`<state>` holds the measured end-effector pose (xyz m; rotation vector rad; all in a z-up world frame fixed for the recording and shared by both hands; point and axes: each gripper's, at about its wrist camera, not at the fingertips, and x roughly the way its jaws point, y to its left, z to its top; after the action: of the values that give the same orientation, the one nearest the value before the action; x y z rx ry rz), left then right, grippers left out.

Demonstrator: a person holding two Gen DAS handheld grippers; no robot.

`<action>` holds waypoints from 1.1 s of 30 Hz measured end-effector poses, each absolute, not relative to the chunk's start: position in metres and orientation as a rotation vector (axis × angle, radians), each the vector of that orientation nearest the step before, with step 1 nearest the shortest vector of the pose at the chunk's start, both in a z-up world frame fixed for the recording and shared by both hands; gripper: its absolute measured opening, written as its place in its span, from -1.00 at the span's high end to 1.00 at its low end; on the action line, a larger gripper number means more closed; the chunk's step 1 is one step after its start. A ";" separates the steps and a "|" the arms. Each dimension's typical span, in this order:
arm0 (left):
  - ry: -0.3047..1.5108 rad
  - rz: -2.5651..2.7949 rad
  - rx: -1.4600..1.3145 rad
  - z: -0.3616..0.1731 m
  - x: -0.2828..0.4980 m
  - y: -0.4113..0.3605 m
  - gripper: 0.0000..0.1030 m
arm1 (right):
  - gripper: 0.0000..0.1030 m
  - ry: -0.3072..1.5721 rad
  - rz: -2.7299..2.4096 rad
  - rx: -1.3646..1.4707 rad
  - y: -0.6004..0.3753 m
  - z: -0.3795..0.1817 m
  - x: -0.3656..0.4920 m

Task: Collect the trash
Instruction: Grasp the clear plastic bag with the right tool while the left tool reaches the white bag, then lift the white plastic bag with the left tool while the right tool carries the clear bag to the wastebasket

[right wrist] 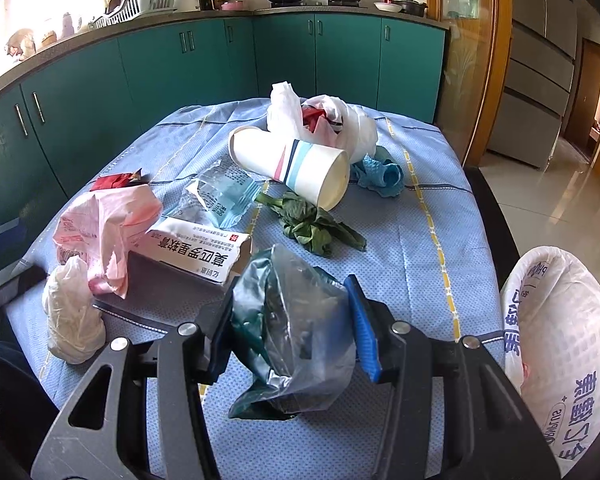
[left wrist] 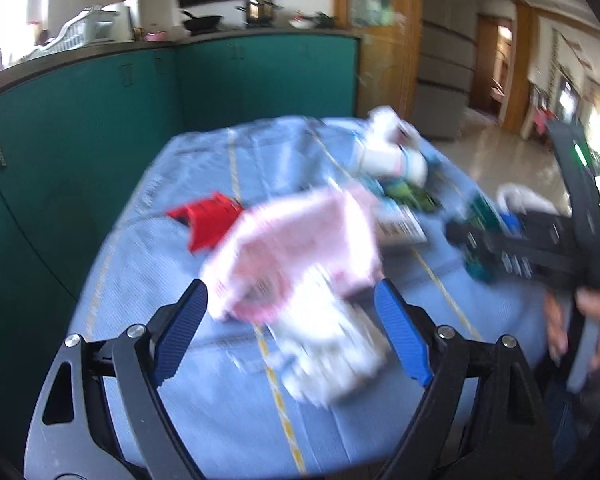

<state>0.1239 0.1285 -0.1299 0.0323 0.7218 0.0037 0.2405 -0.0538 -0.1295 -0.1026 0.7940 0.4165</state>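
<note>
Right tool (right wrist: 290,312) around crumpled, seemingly greenish-clear bag (right wrist: 296,340)

Left tongs (left wrist: 290,334) spread wide, empty; right tongs (right wrist: 290,322) clamped around something; right hand (left wrist: 588,328) grips handle.

Tablecloth (right wrist: 400,248) — pale blue, with yellow and navy lines. Cup (right wrist: 300,168): white, striped red and blue. Cabinets (right wrist: 160,64) — teal.

White box (right wrist: 196,250) bears upside-down Chinese print; clear wrapper (right wrist: 220,196) reads "CLEAN"
</note>
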 end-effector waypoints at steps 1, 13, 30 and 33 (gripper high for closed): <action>0.737 -0.014 0.048 -0.134 0.121 0.123 -0.66 | 0.03 0.798 0.417 -0.100 -0.054 -0.130 0.241; 0.882 -0.053 0.117 -0.166 0.135 0.105 -0.08 | 0.01 0.778 0.424 -0.090 -0.056 -0.127 0.237; 0.735 -0.072 0.049 -0.142 0.123 0.108 0.28 | 0.01 0.751 0.394 -0.054 -0.068 -0.120 0.237; 0.697 -0.044 0.019 -0.135 0.125 0.110 0.29 | 0.01 0.742 0.390 -0.050 -0.070 -0.117 0.235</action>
<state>0.1249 0.1098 -0.1346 0.0187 0.6970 -0.0443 0.2350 -0.0703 -0.1174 -0.0503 0.7425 0.3903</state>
